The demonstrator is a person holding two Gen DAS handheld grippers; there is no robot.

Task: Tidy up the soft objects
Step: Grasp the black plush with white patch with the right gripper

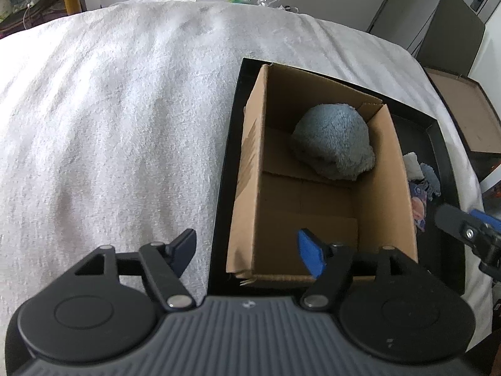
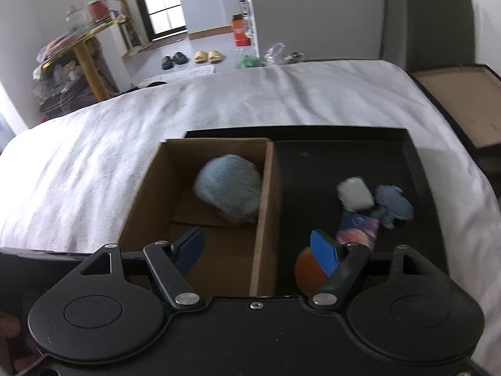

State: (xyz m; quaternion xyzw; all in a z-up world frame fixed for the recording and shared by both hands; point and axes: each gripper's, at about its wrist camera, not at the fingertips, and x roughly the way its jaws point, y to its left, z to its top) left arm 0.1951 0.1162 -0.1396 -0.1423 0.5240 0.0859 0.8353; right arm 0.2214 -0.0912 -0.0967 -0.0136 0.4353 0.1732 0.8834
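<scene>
A grey-blue fluffy cloth (image 1: 333, 145) (image 2: 230, 188) lies bundled in the far end of an open cardboard box (image 1: 250, 163) (image 2: 141, 206). The box stands in the left part of a black tray (image 1: 228, 163) (image 2: 344, 150). My left gripper (image 1: 247, 250) is open over the box's near left wall, holding nothing. My right gripper (image 2: 258, 250) (image 1: 466, 219) is open too, astride the box's right wall. In the tray right of the box lie a white soft piece (image 2: 355, 192), a blue-grey one (image 2: 394, 202), a colourful one (image 2: 358, 228) and an orange ball (image 2: 308, 271).
The tray rests on a surface covered by a white towel (image 1: 125, 109) (image 2: 94, 163), which spreads wide to the left and behind. A flat brown board in a dark frame (image 2: 454, 106) lies off the right edge. Slippers (image 2: 191, 58) and a cluttered shelf (image 2: 72, 62) are on the floor beyond.
</scene>
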